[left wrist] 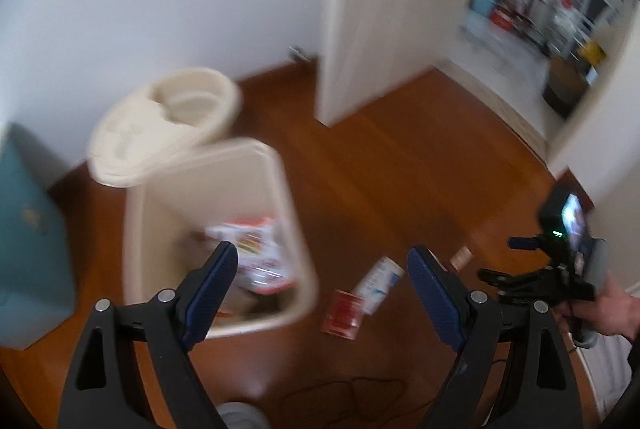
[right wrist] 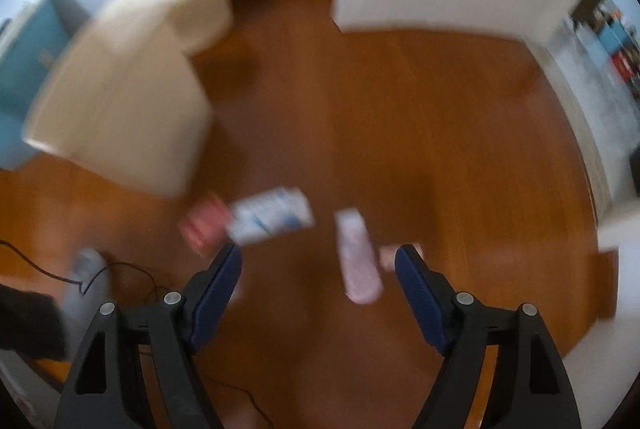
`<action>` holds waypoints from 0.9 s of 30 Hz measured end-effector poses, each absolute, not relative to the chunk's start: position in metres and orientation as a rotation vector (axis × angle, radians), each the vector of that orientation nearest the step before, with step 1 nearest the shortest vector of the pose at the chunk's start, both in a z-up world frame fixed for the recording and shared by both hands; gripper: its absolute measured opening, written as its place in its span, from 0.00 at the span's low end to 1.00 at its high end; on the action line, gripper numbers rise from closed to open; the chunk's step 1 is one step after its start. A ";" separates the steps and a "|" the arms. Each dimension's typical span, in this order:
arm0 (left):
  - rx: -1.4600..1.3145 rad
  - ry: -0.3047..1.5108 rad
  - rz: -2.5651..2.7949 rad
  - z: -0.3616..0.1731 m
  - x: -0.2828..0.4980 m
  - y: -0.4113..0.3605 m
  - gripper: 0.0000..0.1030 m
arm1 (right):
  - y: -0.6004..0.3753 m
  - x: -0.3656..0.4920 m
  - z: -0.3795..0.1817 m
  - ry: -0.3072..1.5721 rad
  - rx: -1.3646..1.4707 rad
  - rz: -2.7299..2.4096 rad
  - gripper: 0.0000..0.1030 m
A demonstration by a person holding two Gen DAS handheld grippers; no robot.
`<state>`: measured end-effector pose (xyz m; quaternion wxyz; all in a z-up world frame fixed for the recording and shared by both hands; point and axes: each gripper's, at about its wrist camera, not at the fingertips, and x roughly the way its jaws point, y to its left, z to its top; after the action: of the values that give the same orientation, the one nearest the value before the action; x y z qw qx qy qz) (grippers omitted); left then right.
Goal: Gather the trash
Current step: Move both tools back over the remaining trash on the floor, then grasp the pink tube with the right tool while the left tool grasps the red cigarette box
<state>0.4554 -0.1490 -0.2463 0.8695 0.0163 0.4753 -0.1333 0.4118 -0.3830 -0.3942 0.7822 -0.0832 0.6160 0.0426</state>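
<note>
A cream trash bin (left wrist: 208, 181) stands open on the wood floor, its lid (left wrist: 160, 125) swung back, with a red-and-white wrapper (left wrist: 256, 249) inside. My left gripper (left wrist: 322, 261) is open and empty above the bin's near right rim. On the floor to its right lie a red packet (left wrist: 344, 313), a white-and-blue carton (left wrist: 378, 283) and a small pink scrap (left wrist: 460, 259). My right gripper (right wrist: 318, 259) is open and empty above the floor. Ahead of it lie the carton (right wrist: 272, 215), the red packet (right wrist: 204, 225) and a pink-white wrapper (right wrist: 358, 257). The bin (right wrist: 120, 101) is far left.
A teal box (left wrist: 28, 229) stands left of the bin. A white door (left wrist: 384, 13) stands open ahead, with a doorway to another room (left wrist: 532, 13) at right. A black cable (left wrist: 352, 389) lies on the floor near me. The right gripper's body (left wrist: 560, 269) shows at far right.
</note>
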 end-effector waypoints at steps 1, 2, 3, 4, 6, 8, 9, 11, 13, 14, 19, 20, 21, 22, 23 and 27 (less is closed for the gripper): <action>0.032 1.006 -0.276 -0.261 0.454 -0.161 0.85 | -0.392 0.410 -0.412 1.353 -0.175 0.084 0.79; 0.022 1.032 -0.264 -0.279 0.454 -0.172 0.85 | -0.397 0.409 -0.427 1.368 -0.180 0.083 0.79; 0.008 1.067 -0.258 -0.297 0.453 -0.180 0.85 | -0.400 0.409 -0.445 1.383 -0.192 0.088 0.79; 0.007 1.097 -0.253 -0.314 0.451 -0.187 0.85 | -0.400 0.411 -0.459 1.394 -0.206 0.100 0.79; 0.047 1.149 -0.244 -0.351 0.446 -0.203 0.85 | -0.396 0.413 -0.488 1.402 -0.264 0.130 0.79; 0.088 1.201 -0.230 -0.389 0.444 -0.214 0.85 | -0.387 0.418 -0.512 1.406 -0.319 0.158 0.78; 0.093 1.222 -0.219 -0.402 0.441 -0.216 0.85 | -0.382 0.421 -0.525 1.403 -0.345 0.177 0.77; 0.085 1.250 -0.192 -0.424 0.438 -0.216 0.85 | -0.372 0.430 -0.546 1.392 -0.410 0.194 0.75; 0.086 1.262 -0.184 -0.439 0.434 -0.217 0.85 | -0.367 0.440 -0.569 1.390 -0.475 0.190 0.74; 0.101 1.266 -0.182 -0.448 0.432 -0.217 0.85 | -0.367 0.446 -0.583 1.399 -0.502 0.177 0.74; 0.150 1.259 -0.182 -0.471 0.426 -0.219 0.85 | -0.378 0.458 -0.608 1.385 -0.497 0.138 0.72; 0.151 1.269 -0.184 -0.477 0.426 -0.219 0.85 | -0.379 0.460 -0.608 1.375 -0.485 0.146 0.71; 0.157 1.271 -0.186 -0.482 0.427 -0.220 0.85 | -0.379 0.464 -0.608 1.372 -0.472 0.156 0.71; 0.161 1.276 -0.189 -0.487 0.428 -0.219 0.85 | -0.380 0.467 -0.608 1.372 -0.459 0.163 0.67; 0.167 1.278 -0.192 -0.491 0.429 -0.219 0.85 | -0.381 0.471 -0.607 1.376 -0.428 0.169 0.59; 0.185 1.279 -0.192 -0.502 0.434 -0.215 0.85 | -0.398 0.479 -0.606 1.429 -0.262 0.169 0.24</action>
<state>0.4339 -0.2152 -0.5020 0.7942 0.0858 0.5949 -0.0894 0.4786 -0.3980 -0.6064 0.7444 -0.1198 0.6523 0.0771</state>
